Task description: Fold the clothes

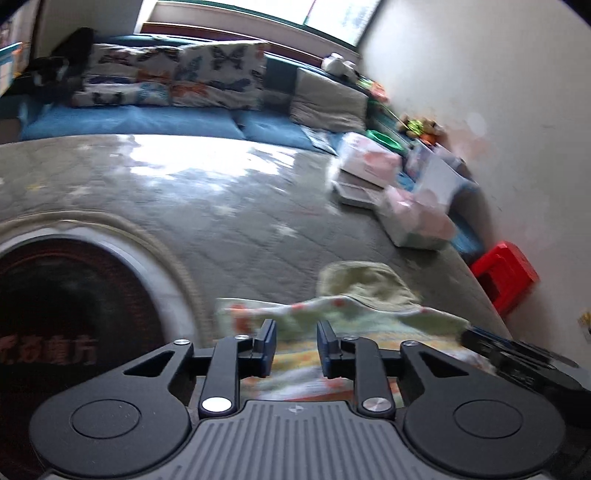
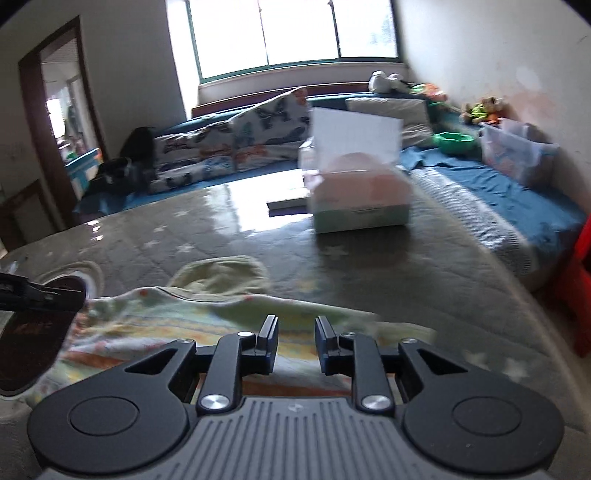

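Both grippers, left [image 1: 296, 341] and right [image 2: 295, 338], hover with jaws parted and nothing clamped, above the patterned garment [image 1: 332, 314]. That garment lies flat on the near edge of the grey quilted mattress [image 1: 229, 206], long axis running left to right. Far side: tissue box [image 2: 360, 188], butterfly cushions [image 2: 236, 140], window [image 2: 295, 33].

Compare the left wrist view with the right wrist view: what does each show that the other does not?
Only the left wrist view shows the red plastic stool's top. Only the right wrist view shows the open doorway and the full window. Both share the pale patterned garment on the grey quilted mattress, the butterfly-print cushions, and open tongs above the fabric.
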